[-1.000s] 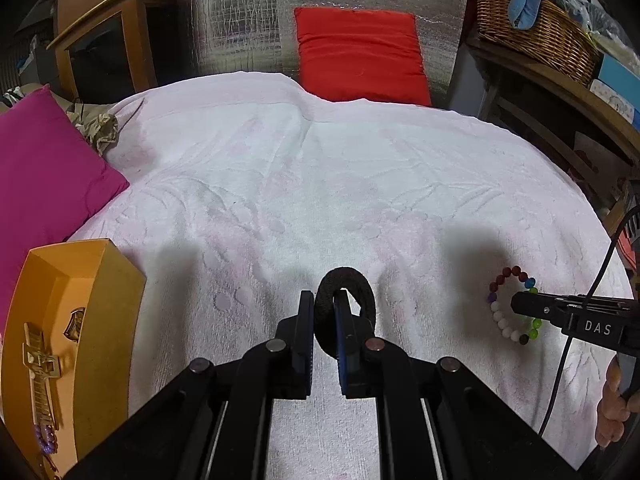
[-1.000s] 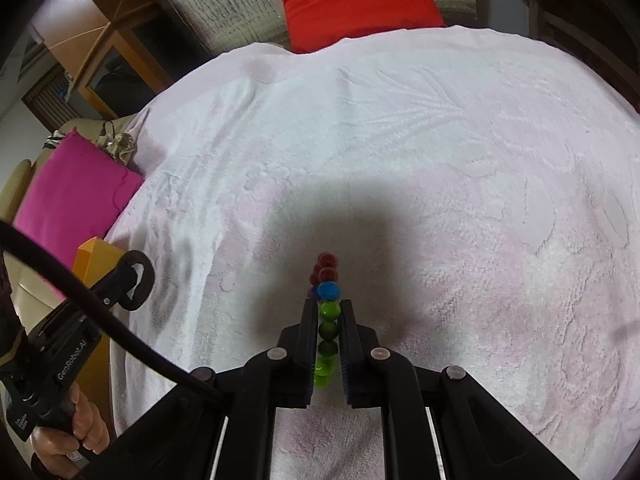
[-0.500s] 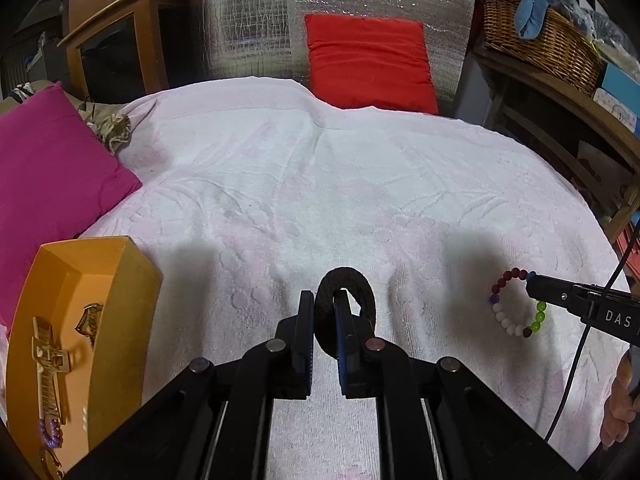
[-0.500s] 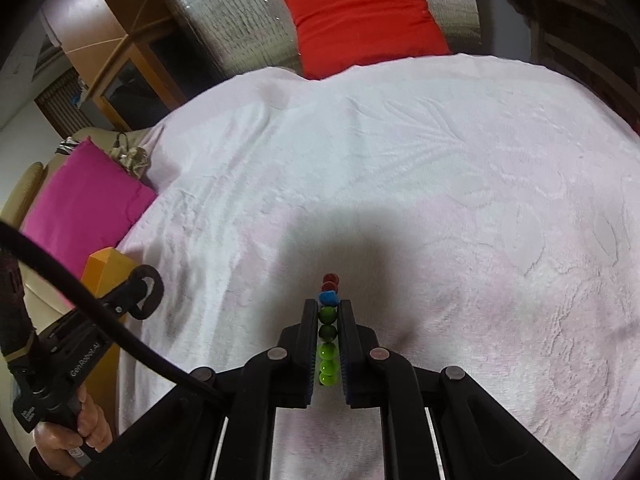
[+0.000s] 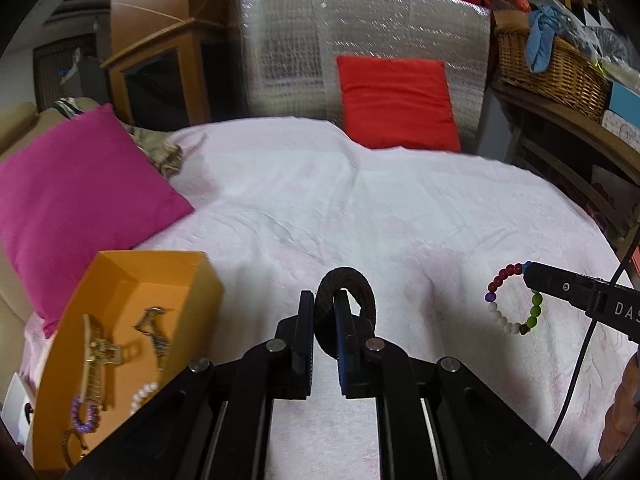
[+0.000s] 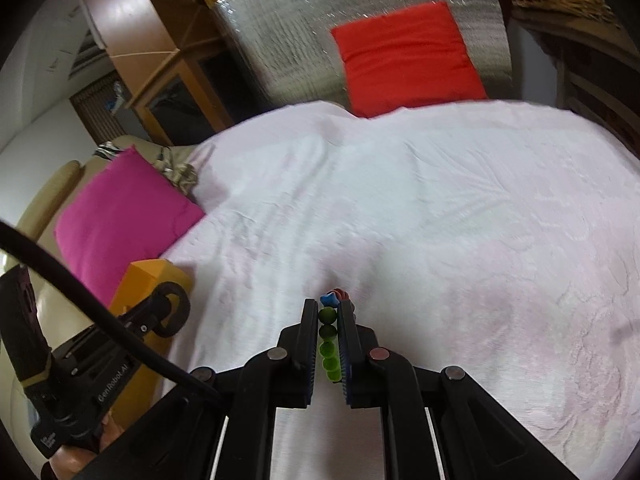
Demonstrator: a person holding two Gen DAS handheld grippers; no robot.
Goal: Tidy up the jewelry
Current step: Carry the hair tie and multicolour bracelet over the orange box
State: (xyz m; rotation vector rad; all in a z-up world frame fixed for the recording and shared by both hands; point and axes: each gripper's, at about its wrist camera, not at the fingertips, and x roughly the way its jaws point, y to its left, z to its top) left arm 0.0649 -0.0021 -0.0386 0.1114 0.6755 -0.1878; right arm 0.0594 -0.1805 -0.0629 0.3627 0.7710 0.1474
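The left gripper (image 5: pixel 323 334) is clamped on a black hair tie (image 5: pixel 345 307) — soft and light, safe to pinch anywhere on its loop. The right gripper (image 6: pixel 327 344) grips a beaded bracelet (image 6: pixel 329 340) by its green beads — hard, round, probably slippery — both held above the white bedspread (image 5: pixel 360 208), the orange box (image 5: pixel 132 304) near the left gripper.

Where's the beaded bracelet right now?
In the left wrist view the bracelet hangs at right, pinched in the right gripper above the white bedspread.

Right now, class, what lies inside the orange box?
Inside the orange box: a gold hair claw clip, a smaller gold clip, white pearls and purple beads. Its near end is hidden by the left claw.
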